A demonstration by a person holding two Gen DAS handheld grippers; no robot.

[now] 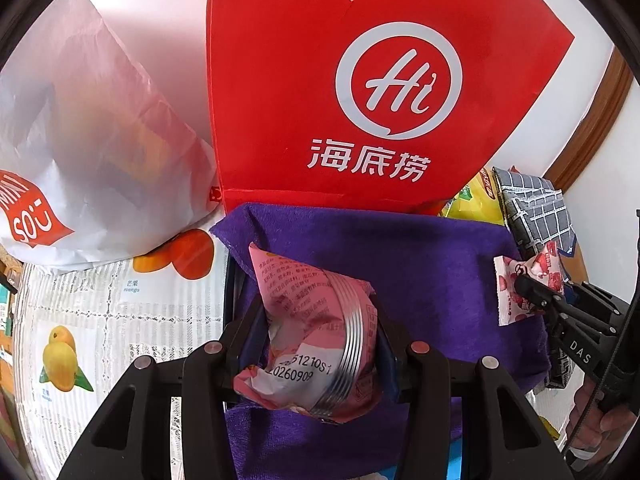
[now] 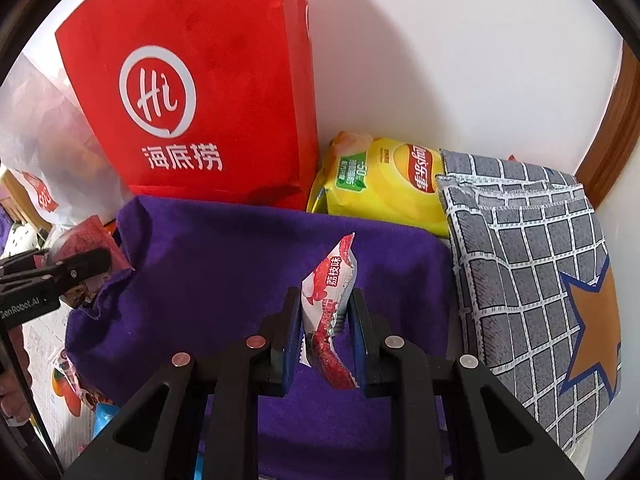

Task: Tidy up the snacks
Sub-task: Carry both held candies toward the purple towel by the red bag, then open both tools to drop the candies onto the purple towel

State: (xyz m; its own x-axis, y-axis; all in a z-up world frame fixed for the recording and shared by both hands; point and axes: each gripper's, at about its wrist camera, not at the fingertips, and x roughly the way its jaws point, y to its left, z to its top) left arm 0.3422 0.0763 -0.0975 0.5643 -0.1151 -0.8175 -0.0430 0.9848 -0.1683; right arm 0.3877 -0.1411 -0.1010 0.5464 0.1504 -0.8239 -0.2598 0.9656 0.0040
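Note:
My left gripper (image 1: 316,320) is shut on a pink snack packet (image 1: 316,340) with printed date codes, held over a purple cloth (image 1: 420,264). The right gripper (image 2: 326,312) is shut on a small red-and-white snack packet (image 2: 328,300), which stands upright between the pads above the same purple cloth (image 2: 224,264). In the left wrist view the right gripper (image 1: 532,292) shows at the right edge with the red-and-white packet (image 1: 520,288). The left gripper (image 2: 92,264) shows at the left edge of the right wrist view with its pink packet (image 2: 88,236).
A red bag (image 1: 360,92) with a white logo stands behind the cloth against the wall. A white plastic bag (image 1: 92,152) lies at the left, on a fruit-print table cover (image 1: 100,320). A yellow chip bag (image 2: 380,184) and a grey checked cloth (image 2: 532,276) lie at the right.

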